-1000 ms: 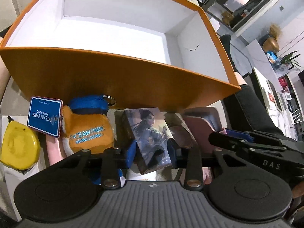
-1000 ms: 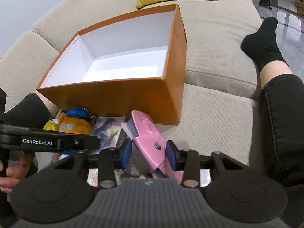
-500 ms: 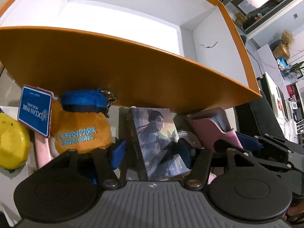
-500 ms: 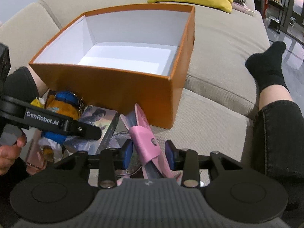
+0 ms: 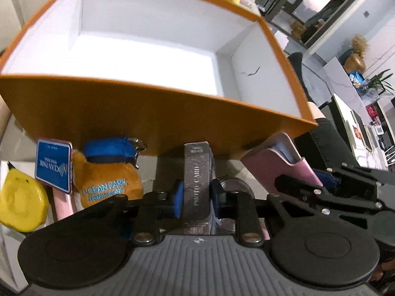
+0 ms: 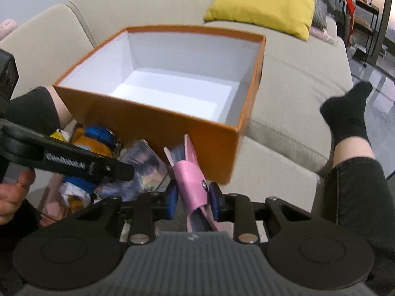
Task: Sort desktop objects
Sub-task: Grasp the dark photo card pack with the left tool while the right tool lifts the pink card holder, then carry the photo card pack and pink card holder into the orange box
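Observation:
My left gripper [image 5: 196, 197] is shut on a photo card box [image 5: 197, 180], held on edge just in front of the orange box [image 5: 148, 120]. My right gripper [image 6: 193, 197] is shut on a pink leather case [image 6: 191, 177], also lifted in front of the orange box [image 6: 153, 120], whose white inside is empty. The photo card box shows in the right wrist view [image 6: 140, 170], and the pink case in the left wrist view [image 5: 279, 162].
An orange Ocean Park plush [image 5: 108, 175] with a blue tag [image 5: 53, 165], a yellow round item [image 5: 21, 207] and a round glass item [image 5: 232, 187] lie in front of the box. The beige sofa [image 6: 284, 113], a yellow cushion [image 6: 266, 2] and a socked leg [image 6: 350, 123] are to the right.
My left gripper closed on the photo card box and turned it up on edge. My right gripper lifted the pink case and moved toward the orange box.

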### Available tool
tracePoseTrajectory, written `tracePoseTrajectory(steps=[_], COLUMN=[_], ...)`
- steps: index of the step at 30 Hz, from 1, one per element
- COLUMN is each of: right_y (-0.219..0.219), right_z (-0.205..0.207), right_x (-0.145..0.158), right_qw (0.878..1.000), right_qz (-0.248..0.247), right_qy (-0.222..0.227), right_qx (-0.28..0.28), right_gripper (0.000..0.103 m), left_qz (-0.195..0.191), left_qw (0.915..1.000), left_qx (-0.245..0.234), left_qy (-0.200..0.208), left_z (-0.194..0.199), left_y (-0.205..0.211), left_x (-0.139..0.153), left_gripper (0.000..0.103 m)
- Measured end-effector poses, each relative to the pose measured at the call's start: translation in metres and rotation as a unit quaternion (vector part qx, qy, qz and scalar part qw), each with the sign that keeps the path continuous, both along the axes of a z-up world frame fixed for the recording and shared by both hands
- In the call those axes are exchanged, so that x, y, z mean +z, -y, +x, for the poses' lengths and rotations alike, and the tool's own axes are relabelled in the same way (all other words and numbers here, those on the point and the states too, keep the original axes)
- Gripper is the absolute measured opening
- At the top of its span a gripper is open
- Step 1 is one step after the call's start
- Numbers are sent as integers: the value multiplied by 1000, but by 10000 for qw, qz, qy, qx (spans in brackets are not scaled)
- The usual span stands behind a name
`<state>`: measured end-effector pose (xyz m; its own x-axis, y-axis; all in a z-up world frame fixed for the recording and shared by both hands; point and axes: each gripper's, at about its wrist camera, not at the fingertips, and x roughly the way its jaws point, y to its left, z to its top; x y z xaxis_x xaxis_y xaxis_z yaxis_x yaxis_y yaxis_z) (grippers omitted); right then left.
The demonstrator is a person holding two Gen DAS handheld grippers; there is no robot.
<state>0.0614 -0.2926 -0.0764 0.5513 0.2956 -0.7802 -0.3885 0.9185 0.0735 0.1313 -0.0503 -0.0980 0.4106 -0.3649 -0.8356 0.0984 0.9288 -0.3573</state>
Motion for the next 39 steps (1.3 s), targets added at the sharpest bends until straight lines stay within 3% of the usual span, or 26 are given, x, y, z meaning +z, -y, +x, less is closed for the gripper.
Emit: tracePoseTrajectory(steps=[4, 13, 24, 29, 39], right_y=[-5, -13, -61, -83, -113], right_z=[-6, -18, 11, 44, 100], right_x=[14, 55, 108, 105, 50], right_qw=[9998, 9965, 9871, 9878, 9875], right_qz=[116, 695, 1120, 1139, 1511], right_qy=[153, 408, 1113, 1062, -68], right_qx=[86, 225, 272, -63, -447], right_gripper=[28, 28, 28, 28, 28], left_qz=[125, -20, 131, 211, 702], left_qw=[9994, 9957, 9771, 9775, 9890], left_qx=[-65, 6, 358, 538, 375], left_qy=[324, 925, 2096, 2031, 1249], left_z=[-13, -49, -39, -11, 33], left_y=[1, -20, -55, -67, -75], left_x=[15, 60, 131, 127, 78], left_gripper=[25, 25, 25, 25, 25])
